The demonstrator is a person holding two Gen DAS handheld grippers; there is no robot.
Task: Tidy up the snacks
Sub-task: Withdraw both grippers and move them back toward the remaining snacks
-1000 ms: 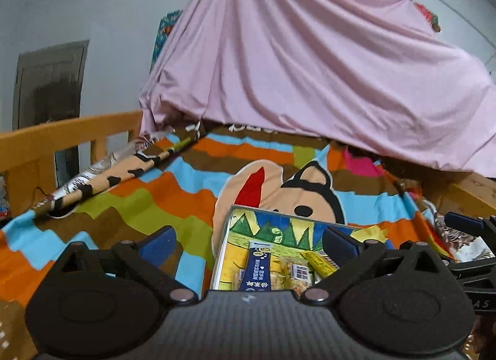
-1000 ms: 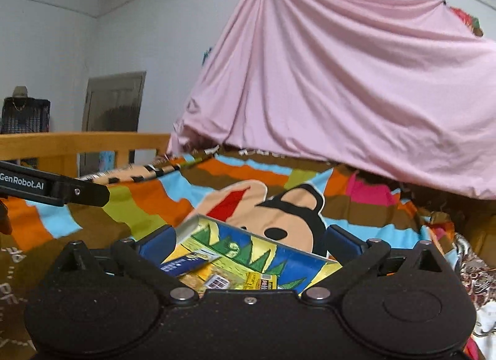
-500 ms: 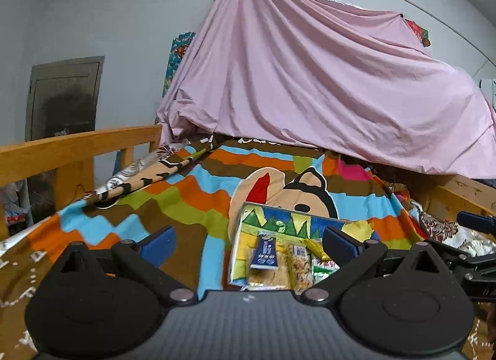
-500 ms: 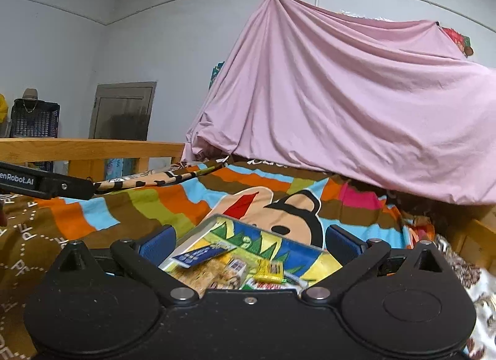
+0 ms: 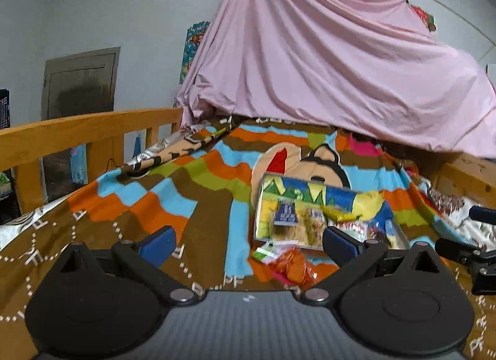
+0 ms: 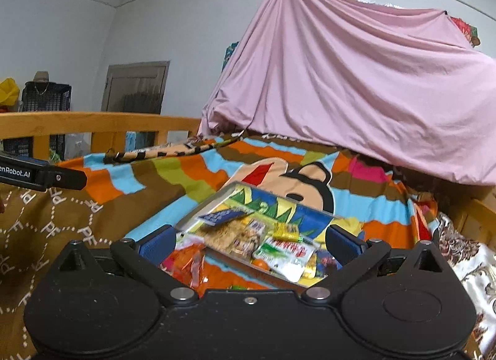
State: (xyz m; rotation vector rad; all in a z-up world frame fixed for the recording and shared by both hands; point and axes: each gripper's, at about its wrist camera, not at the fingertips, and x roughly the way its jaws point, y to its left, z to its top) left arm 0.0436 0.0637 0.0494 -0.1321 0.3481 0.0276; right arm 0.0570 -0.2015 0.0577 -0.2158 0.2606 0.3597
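A shallow tray [image 5: 267,188] [image 6: 217,198] printed in blue, green and yellow lies on the striped bedspread and holds several snack packets, among them a dark blue one [image 5: 285,212] [image 6: 224,216]. An orange packet [image 5: 293,265] [image 6: 186,259] and a small green one [image 5: 266,251] lie on the blanket just in front of the tray. My left gripper [image 5: 249,240] is open and empty, held back from the tray. My right gripper [image 6: 249,240] is open and empty, with the tray's near edge between its fingers in the view.
A wooden bed rail [image 5: 77,130] [image 6: 93,124] runs along the left. A pink sheet [image 5: 325,65] [image 6: 356,81] hangs over the far end of the bed. A wooden edge [image 5: 465,174] borders the right side. The other gripper's finger shows at far right [image 5: 483,214] and far left [image 6: 40,174].
Both grippers have pulled back and up from the tray, so more bedspread shows. The orange and green packets in front of the tray have come into view. Both stay open.
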